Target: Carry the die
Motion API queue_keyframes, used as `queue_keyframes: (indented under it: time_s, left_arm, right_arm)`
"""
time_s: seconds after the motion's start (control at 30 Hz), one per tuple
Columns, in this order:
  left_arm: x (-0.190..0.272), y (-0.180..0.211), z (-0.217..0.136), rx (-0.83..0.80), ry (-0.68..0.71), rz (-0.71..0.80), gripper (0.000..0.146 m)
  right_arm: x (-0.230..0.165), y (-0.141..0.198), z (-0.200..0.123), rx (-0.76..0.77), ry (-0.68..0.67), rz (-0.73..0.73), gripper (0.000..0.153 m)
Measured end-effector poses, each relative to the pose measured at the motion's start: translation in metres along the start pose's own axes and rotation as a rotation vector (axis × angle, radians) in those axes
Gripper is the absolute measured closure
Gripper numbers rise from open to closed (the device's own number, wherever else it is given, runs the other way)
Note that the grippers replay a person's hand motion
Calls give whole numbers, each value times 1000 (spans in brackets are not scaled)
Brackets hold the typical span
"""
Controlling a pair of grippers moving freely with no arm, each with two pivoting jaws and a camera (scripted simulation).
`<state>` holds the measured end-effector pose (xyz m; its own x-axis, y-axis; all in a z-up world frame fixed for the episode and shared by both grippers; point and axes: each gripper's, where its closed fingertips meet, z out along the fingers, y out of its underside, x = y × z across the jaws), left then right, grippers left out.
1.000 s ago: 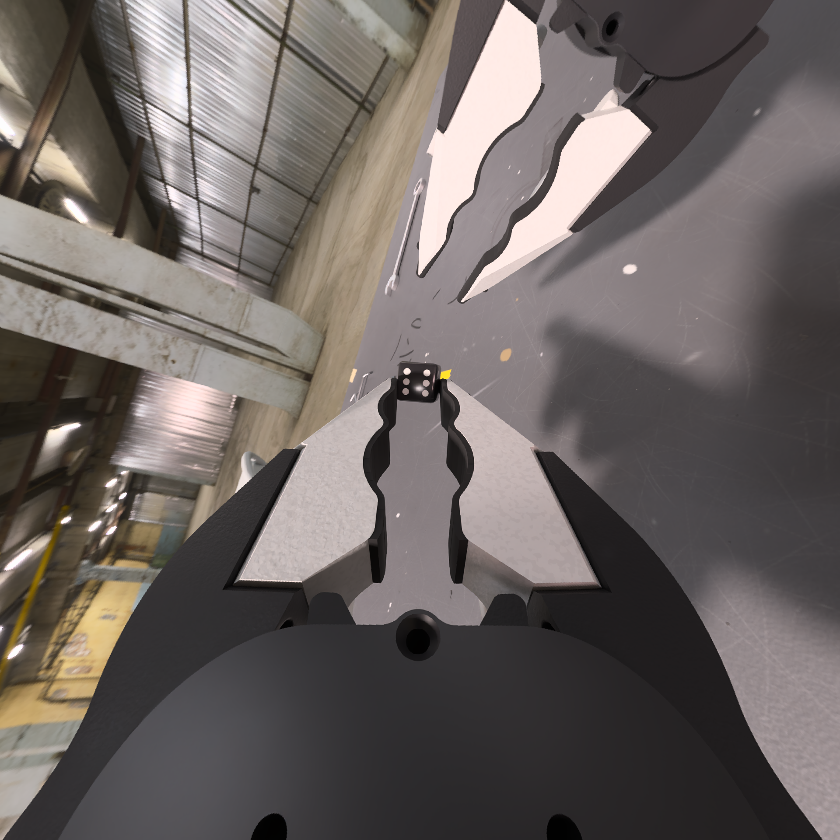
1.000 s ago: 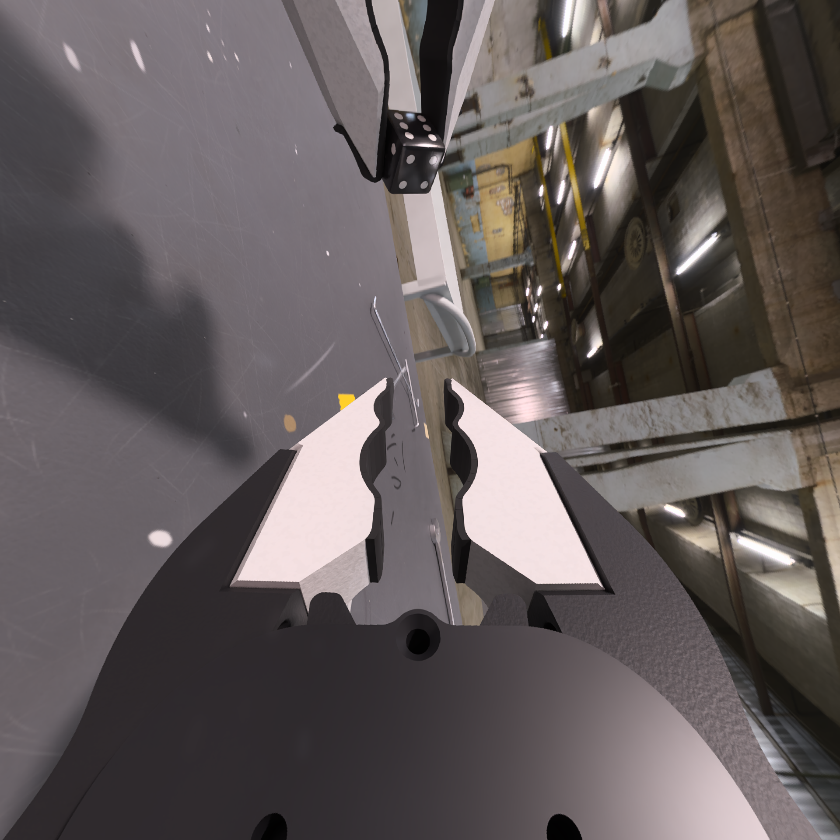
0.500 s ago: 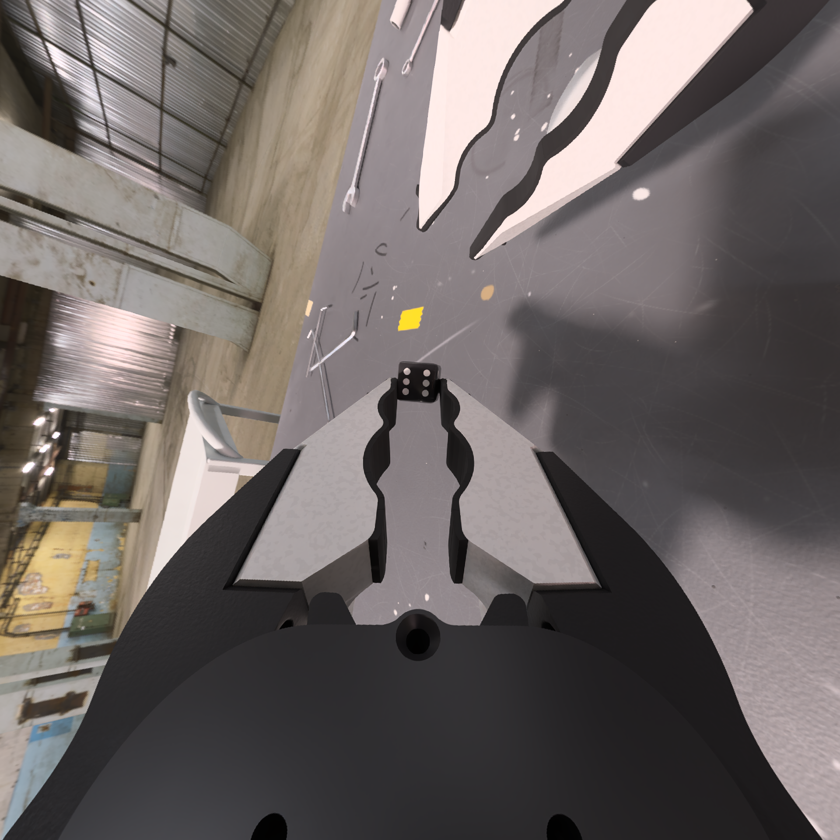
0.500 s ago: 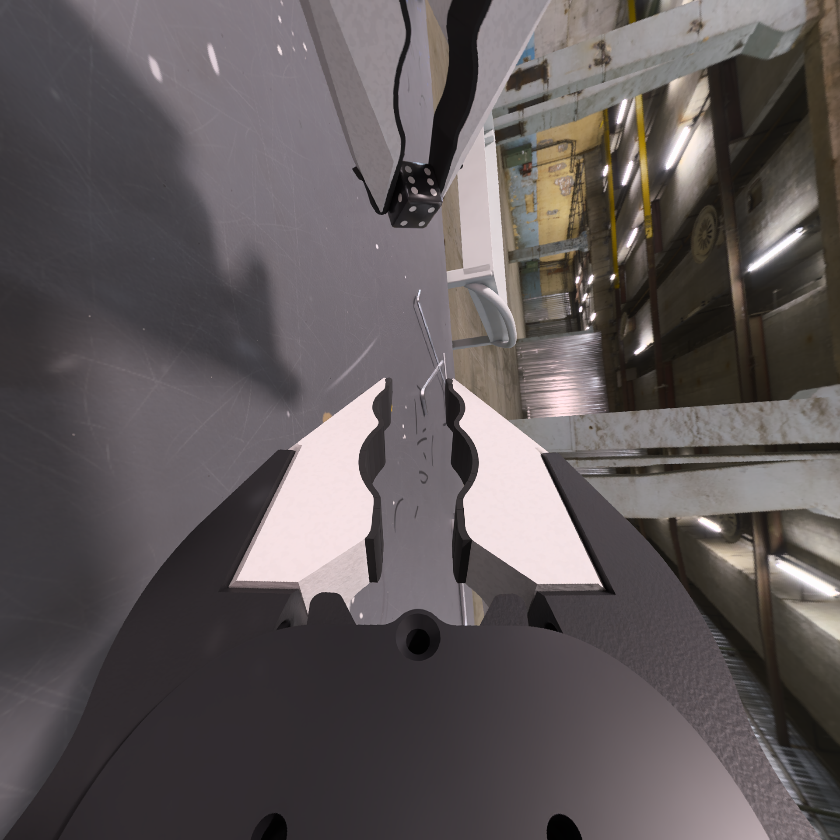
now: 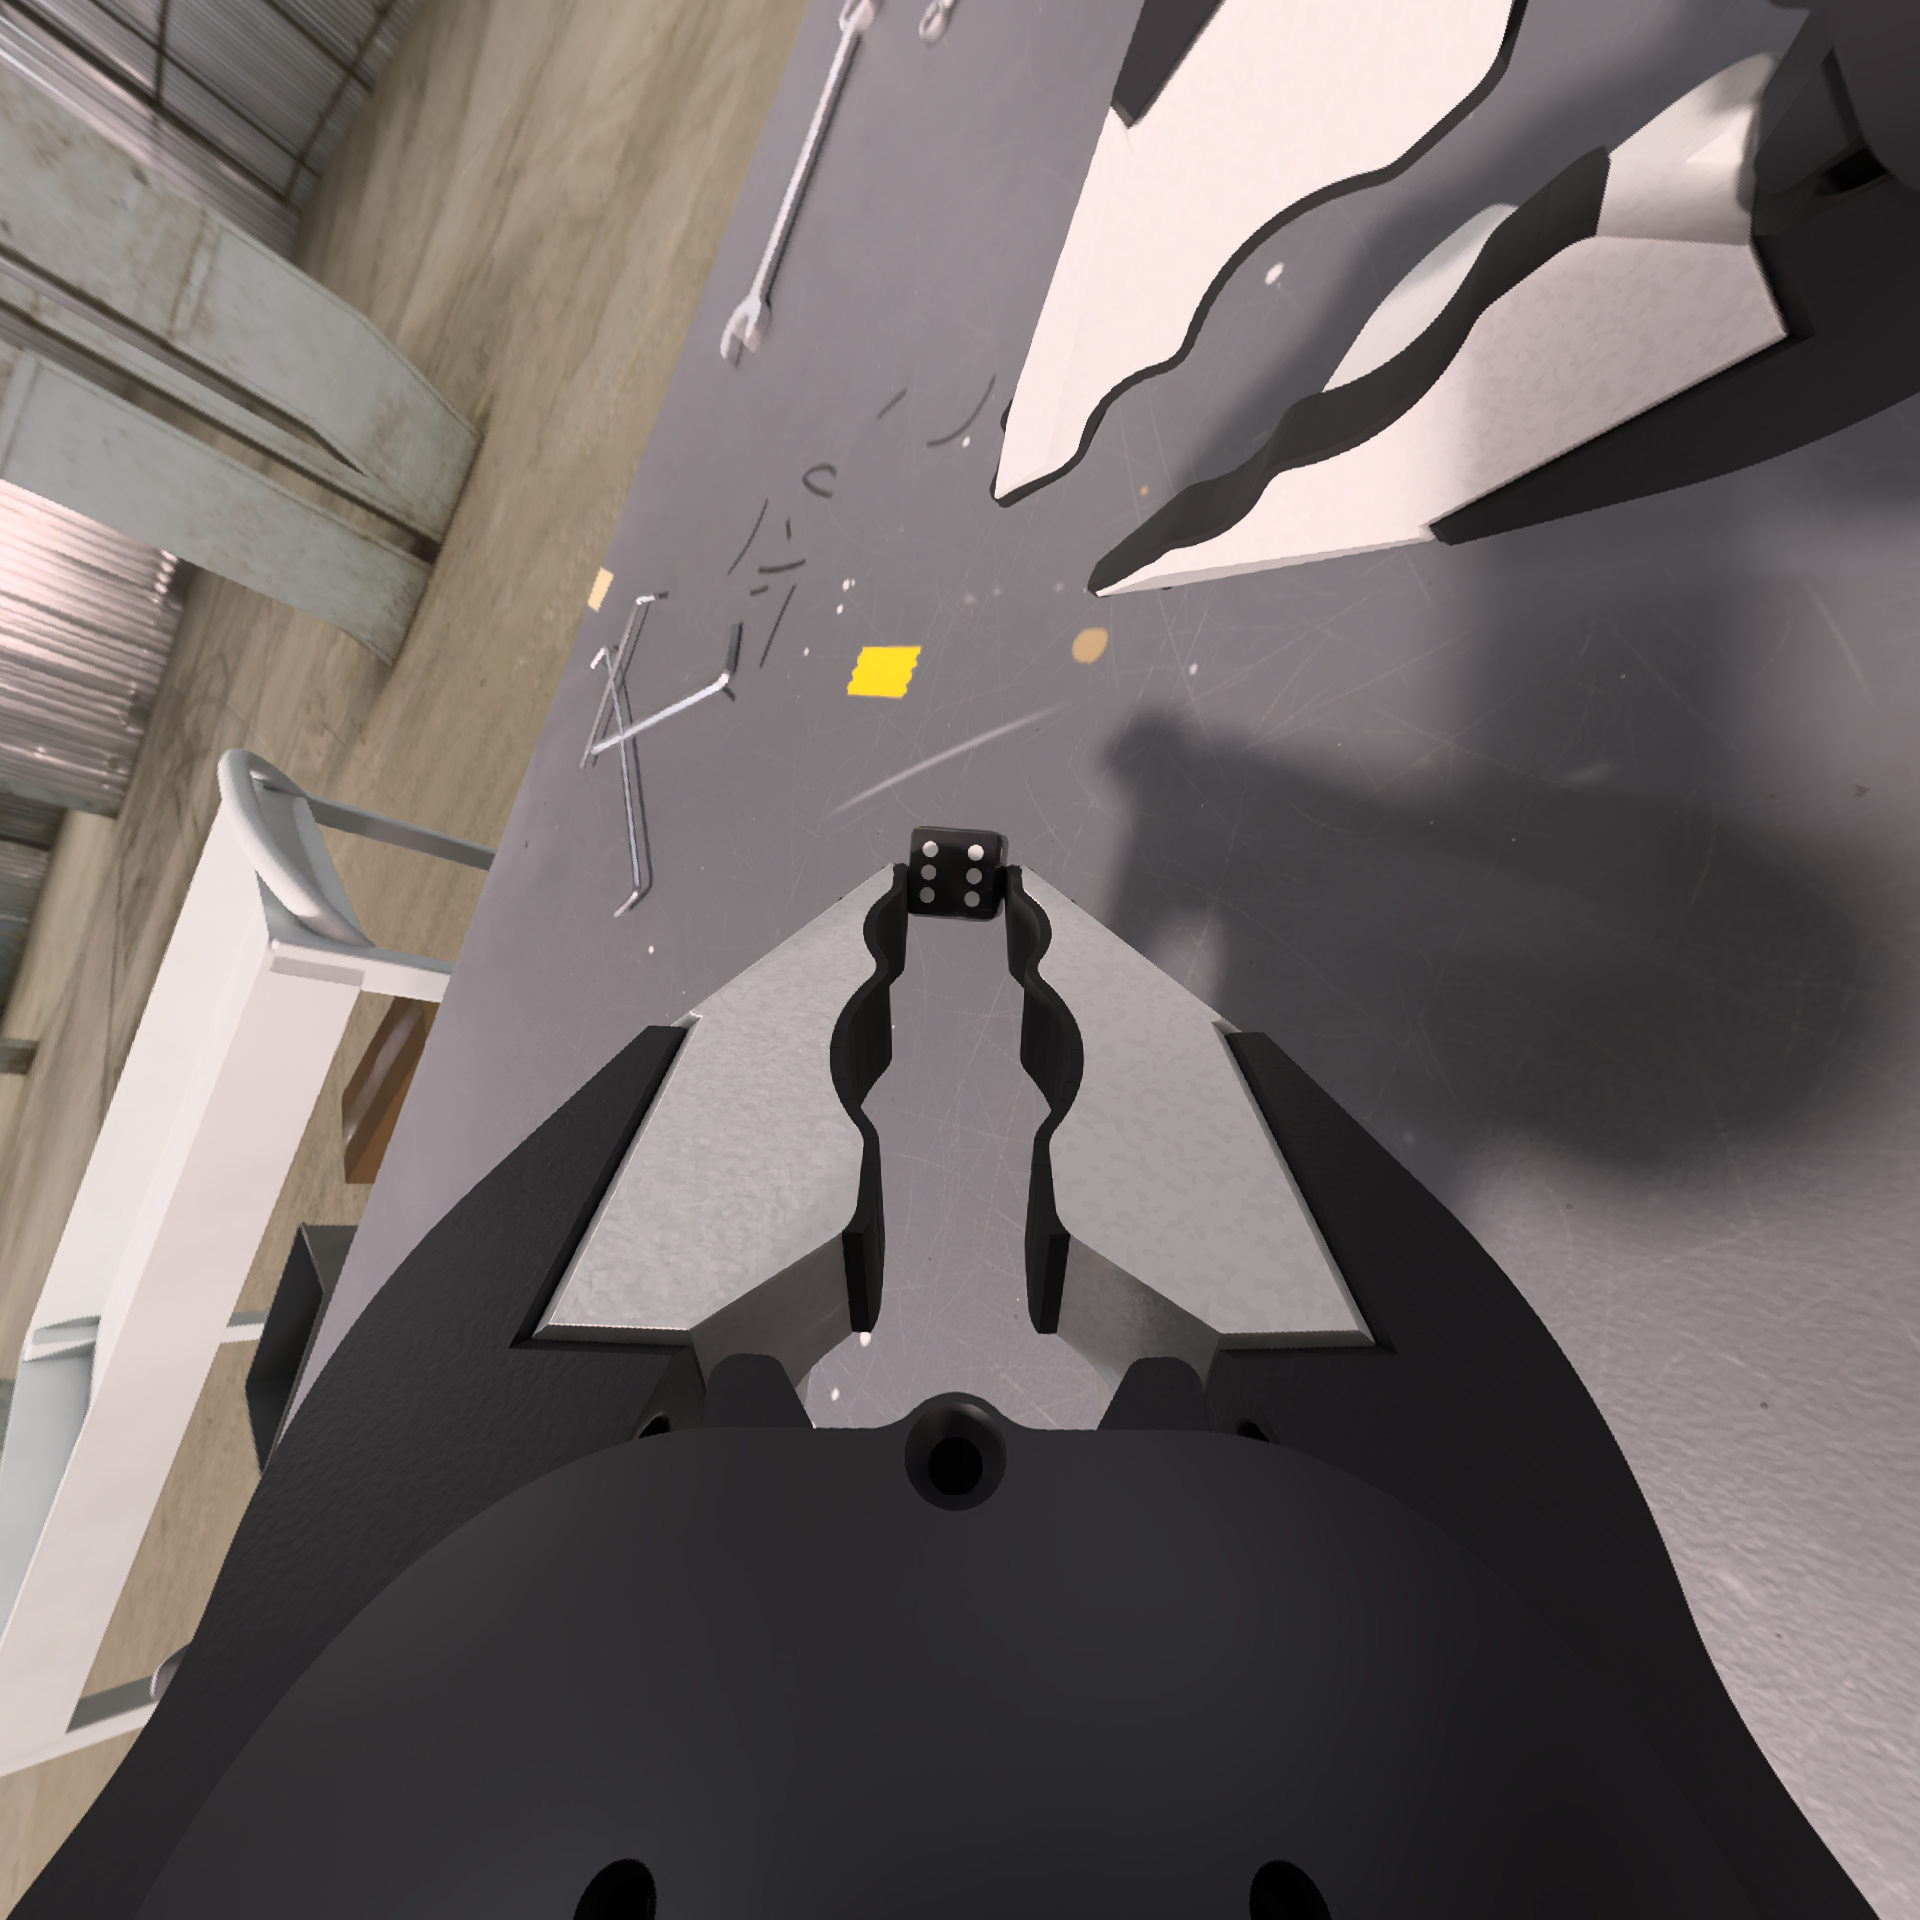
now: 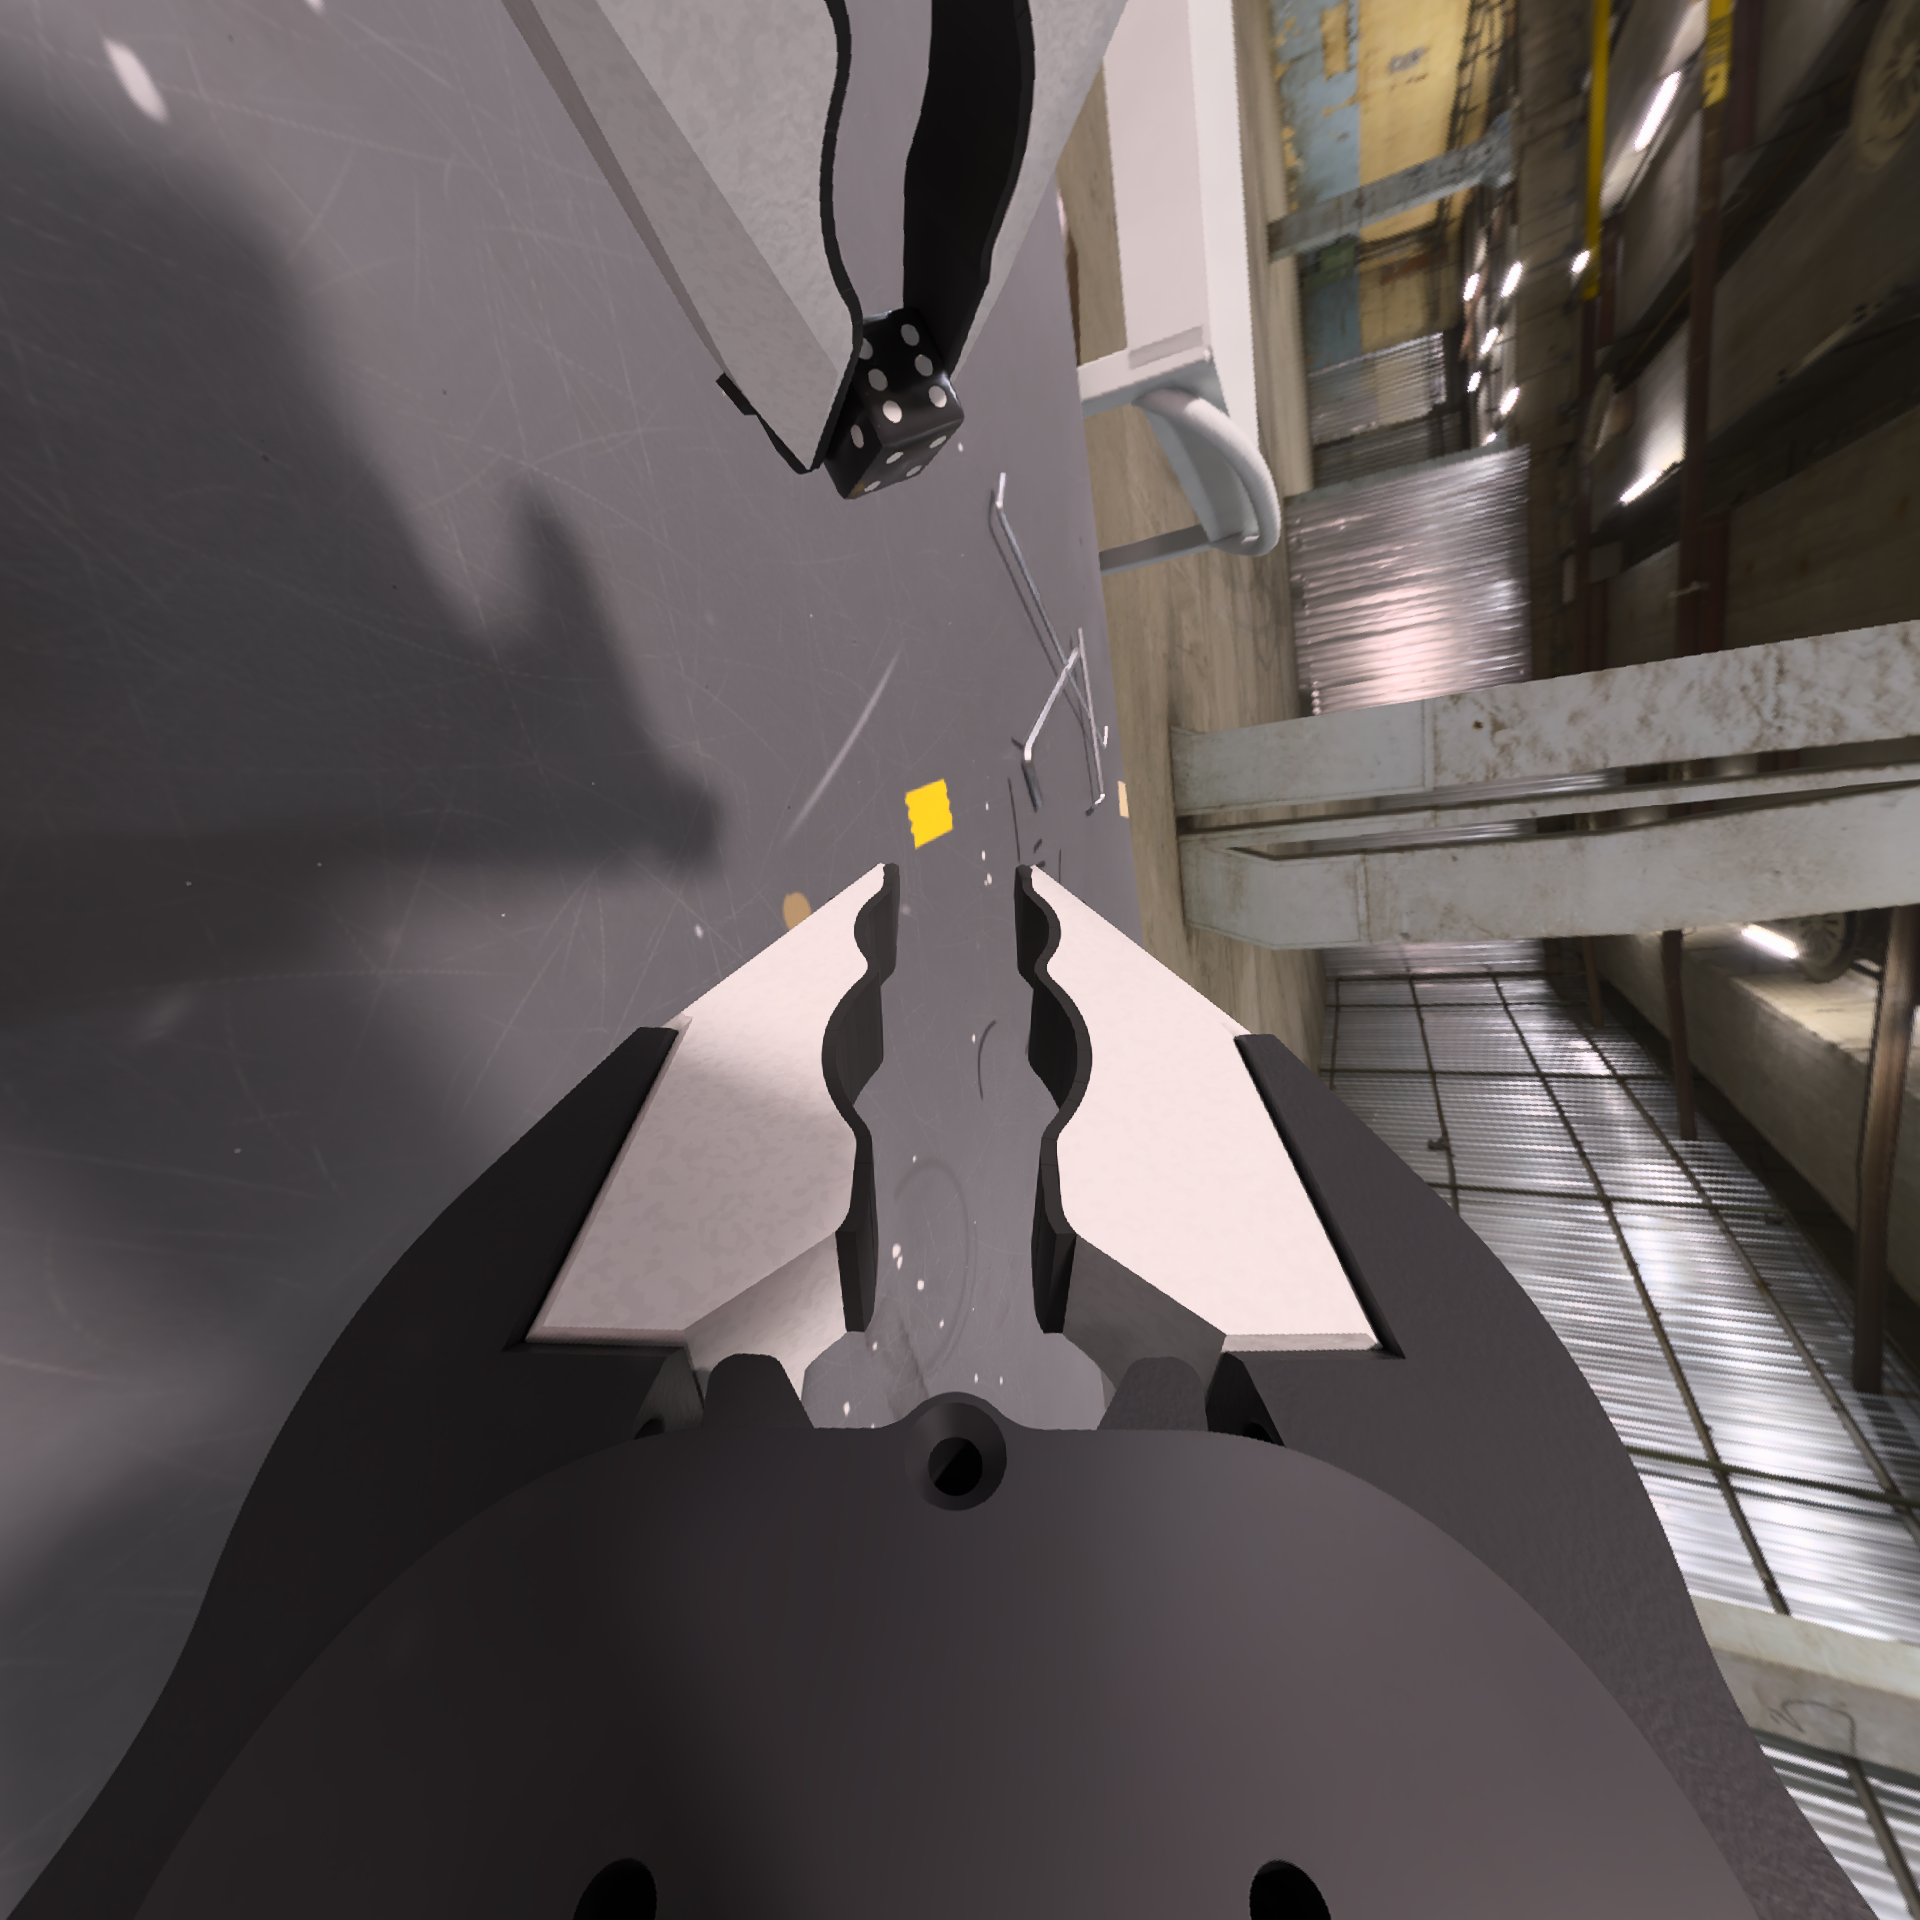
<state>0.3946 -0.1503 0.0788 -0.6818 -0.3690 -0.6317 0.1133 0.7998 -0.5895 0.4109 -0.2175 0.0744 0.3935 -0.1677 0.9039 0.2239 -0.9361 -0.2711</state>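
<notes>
A small black die with white pips is pinched between the tips of my left gripper, which is shut on it and holds it above the grey table. The die also shows in the right wrist view, at the tip of the left gripper near the top. My right gripper is open and empty, a short way from the die and pointing past it. In the left wrist view the right gripper shows at the upper right, fingers apart.
On the table lie a yellow square, hex keys, a wrench and small bent wires. The table edge runs along the left, with a white trolley and a concrete floor beyond. Grey beams stand behind.
My left gripper has turned with the die held in it, so more of the table's tools show. My right gripper has drawn back a little and tilted; the yellow square has come into its view.
</notes>
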Motion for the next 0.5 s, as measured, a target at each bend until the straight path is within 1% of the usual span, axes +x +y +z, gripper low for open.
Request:
queue_keyframes:
  time_s: [0.1, 0.23, 0.4, 0.43, 0.5]
  left_arm:
    - [2, 4, 4, -35, 31, -17, 128]
    - [6, 8, 7, -40, 138, -126, 128]
    - [10, 9, 7, -82, 155, -121, 128]
    - [11, 8, 6, -76, 165, -128, 128]
    - [11, 7, 5, -73, 175, -112, 128]
  right_arm:
    - [-5, 2, 3, -40, -40, -5, 131]
    - [-8, 3, 7, -81, -72, -24, 131]
    - [-11, 12, 14, -168, -106, -42, 131]
    - [-13, 15, 15, -176, -112, -61, 131]
    - [-19, 13, 16, -113, -133, -148, 131]
